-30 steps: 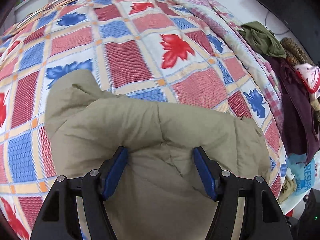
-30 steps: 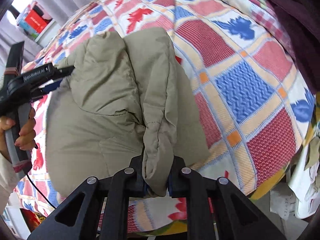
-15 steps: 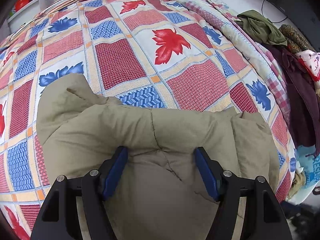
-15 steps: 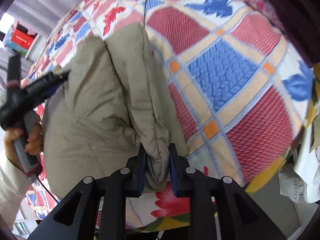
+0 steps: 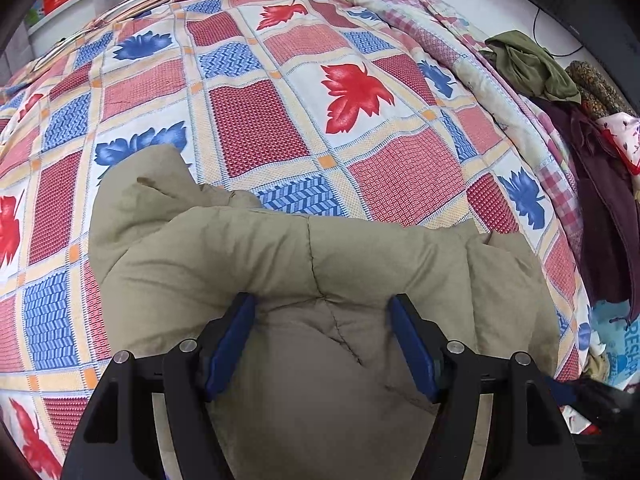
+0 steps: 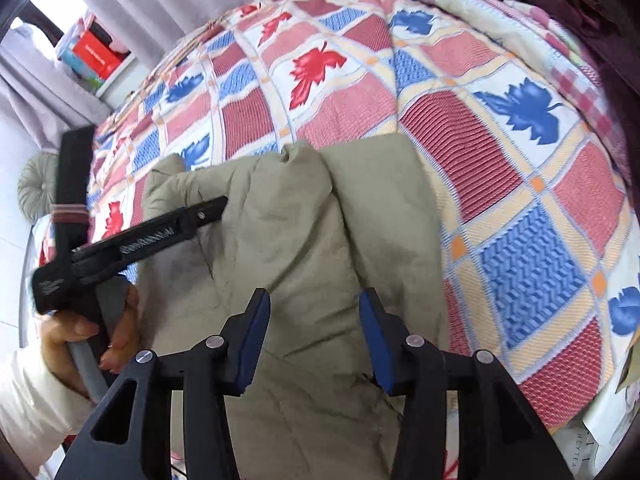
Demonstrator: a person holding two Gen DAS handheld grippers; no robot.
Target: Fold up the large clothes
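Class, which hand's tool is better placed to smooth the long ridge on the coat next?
Probably the right. The right tool, just opened and gripping nothing, sits over the ridge on the coat. The left tool sits open over the coat's middle.

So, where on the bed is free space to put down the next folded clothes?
The quilt is bare beyond the khaki jacket, up to the far edge by the curtain. A narrower bare strip lies right of the jacket. It is crowded along the wall side, where the pile of clothes lies.
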